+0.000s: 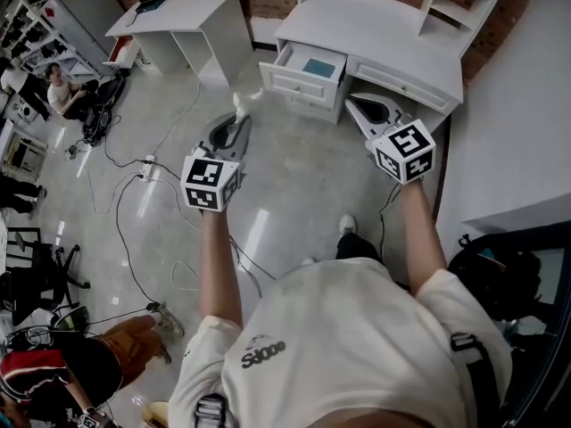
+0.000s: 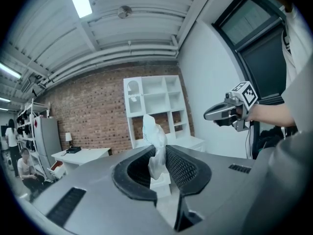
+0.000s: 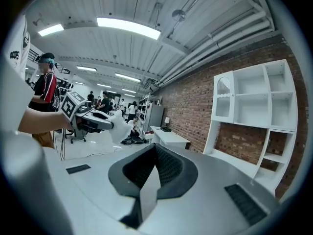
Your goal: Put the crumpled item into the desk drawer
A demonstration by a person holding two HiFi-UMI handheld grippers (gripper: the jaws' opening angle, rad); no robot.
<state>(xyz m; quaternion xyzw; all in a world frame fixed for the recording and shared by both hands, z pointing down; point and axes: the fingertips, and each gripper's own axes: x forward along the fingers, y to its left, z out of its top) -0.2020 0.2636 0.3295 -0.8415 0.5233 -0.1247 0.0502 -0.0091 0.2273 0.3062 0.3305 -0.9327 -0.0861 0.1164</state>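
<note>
A pale, glossy floor (image 1: 294,185) filled most of the head view, with dark cables (image 1: 120,194) trailing across its left part. Against the brick wall stood a white desk (image 1: 375,25) topped by open shelves, and off to its left a second, plainer white desk (image 1: 183,12). Near the far left edge a person (image 1: 62,83) sat low among equipment.

The desk drawer (image 1: 290,86) on the shelved desk's left side stood pulled out. Something flat and blue (image 1: 318,66) lay inside it, possibly a book or pad, though it showed too small to be sure.

Both grippers were held out in front of the body, above the floor and short of the desk, well apart from each other. The left gripper (image 2: 157,153) had its jaws drawn close on the crumpled item (image 2: 154,133), a white, tissue-like wad pinched by its lower end between the ribbed pads while the rest stuck up past the fingertips. In the head view that wad (image 1: 241,103) showed at the tip of the left gripper (image 1: 239,119), hanging over the floor just to the left of the open drawer and not yet in it.

The right gripper (image 3: 155,153) had its jaws brought together with nothing between them. From above, it (image 1: 359,105) pointed at the desk front to the right of the drawer.
</note>
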